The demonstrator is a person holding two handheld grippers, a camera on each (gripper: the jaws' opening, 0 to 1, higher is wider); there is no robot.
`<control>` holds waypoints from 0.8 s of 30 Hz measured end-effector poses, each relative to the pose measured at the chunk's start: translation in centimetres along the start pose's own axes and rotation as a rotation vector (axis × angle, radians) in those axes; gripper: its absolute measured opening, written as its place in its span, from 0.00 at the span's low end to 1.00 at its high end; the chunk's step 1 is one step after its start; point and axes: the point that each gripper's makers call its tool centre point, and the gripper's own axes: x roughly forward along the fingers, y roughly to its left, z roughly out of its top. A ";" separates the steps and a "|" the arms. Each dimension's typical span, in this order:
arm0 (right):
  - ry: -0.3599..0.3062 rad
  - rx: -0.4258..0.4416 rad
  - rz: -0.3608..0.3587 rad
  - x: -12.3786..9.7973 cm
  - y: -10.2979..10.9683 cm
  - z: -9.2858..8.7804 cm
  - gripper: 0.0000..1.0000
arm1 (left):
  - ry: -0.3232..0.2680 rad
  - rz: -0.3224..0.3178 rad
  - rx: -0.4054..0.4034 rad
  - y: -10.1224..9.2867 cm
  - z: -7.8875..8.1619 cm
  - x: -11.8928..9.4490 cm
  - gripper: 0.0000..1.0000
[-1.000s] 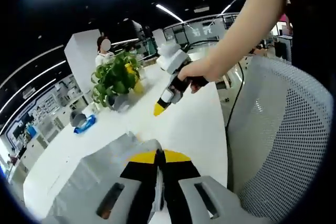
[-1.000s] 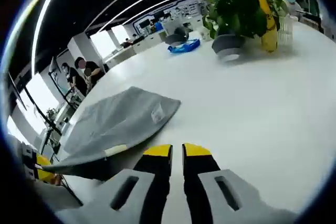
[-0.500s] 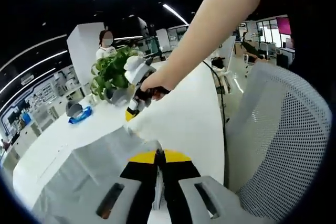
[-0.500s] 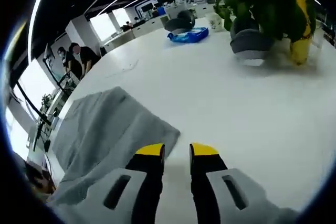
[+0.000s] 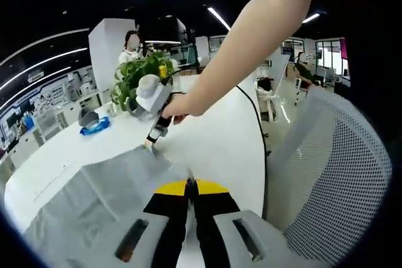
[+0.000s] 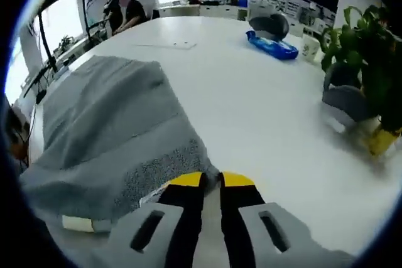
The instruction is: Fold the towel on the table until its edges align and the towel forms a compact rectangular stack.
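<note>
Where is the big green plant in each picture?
Left gripper view: the plant stands upper left, far along the white table, behind the right gripper.
Right gripper view: the plant is at the right edge.
Shared landmark: the grey towel, spread on the table in both.

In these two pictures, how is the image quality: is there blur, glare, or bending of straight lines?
Left gripper view: the ceiling light strips curve from fisheye distortion; the towel and left gripper are fairly sharp; the surroundings above are dark. Right gripper view: the potted plant at the edge looks smeared; bright window glare at upper left; the table bulges.
</note>
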 end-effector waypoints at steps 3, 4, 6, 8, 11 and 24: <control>-0.044 0.056 0.008 -0.6 -0.2 0.8 0.04 | 0.000 -0.002 0.016 -0.3 0.6 -0.4 0.03; -0.063 0.089 0.033 -0.8 -0.1 1.2 0.04 | 0.001 -0.002 0.024 -0.4 0.8 -0.5 0.03; -0.076 0.067 0.041 -1.9 -0.8 1.8 0.04 | 0.008 -0.008 0.029 -0.6 1.0 -0.7 0.03; -0.109 0.016 0.045 -3.3 -1.6 3.4 0.04 | 0.012 -0.022 0.013 -0.9 1.5 -0.9 0.02; -0.168 0.007 0.057 -5.8 -2.6 5.8 0.03 | 0.004 -0.034 0.004 -1.2 2.7 -0.9 0.02; -0.345 -0.017 0.042 -14.9 -4.5 10.8 0.03 | -0.181 -0.119 0.110 -4.4 13.0 -1.1 0.02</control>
